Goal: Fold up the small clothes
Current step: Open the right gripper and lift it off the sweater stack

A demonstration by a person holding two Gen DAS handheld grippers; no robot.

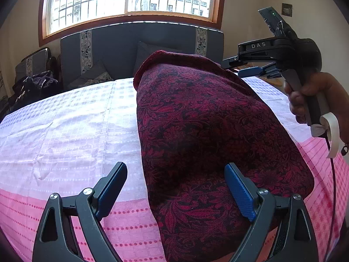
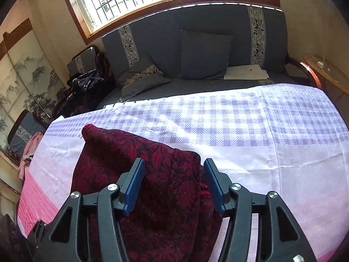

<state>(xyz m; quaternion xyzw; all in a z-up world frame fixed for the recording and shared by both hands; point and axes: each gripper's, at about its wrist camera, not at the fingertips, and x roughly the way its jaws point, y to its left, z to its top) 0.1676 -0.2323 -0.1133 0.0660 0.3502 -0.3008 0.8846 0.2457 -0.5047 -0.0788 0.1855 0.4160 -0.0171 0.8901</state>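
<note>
A dark red and black leaf-patterned garment [image 1: 213, 144] lies folded lengthwise on the checked cloth; it also shows in the right wrist view [image 2: 157, 174]. My left gripper [image 1: 175, 187] is open, its jaws wide apart over the garment's near left edge, holding nothing. My right gripper [image 2: 173, 185] is open, its blue pads on either side of the garment's raised far-right corner without closing on it. The right gripper also shows in the left wrist view [image 1: 240, 67], held by a hand at the garment's far right end.
The pink and lilac checked cloth [image 2: 272, 152] covers the work surface. Behind it stand a grey sofa [image 2: 196, 32] with cushions [image 2: 205, 54], a dark heap of clothes [image 2: 85, 83] at left and a wooden side table [image 2: 327, 74] at right.
</note>
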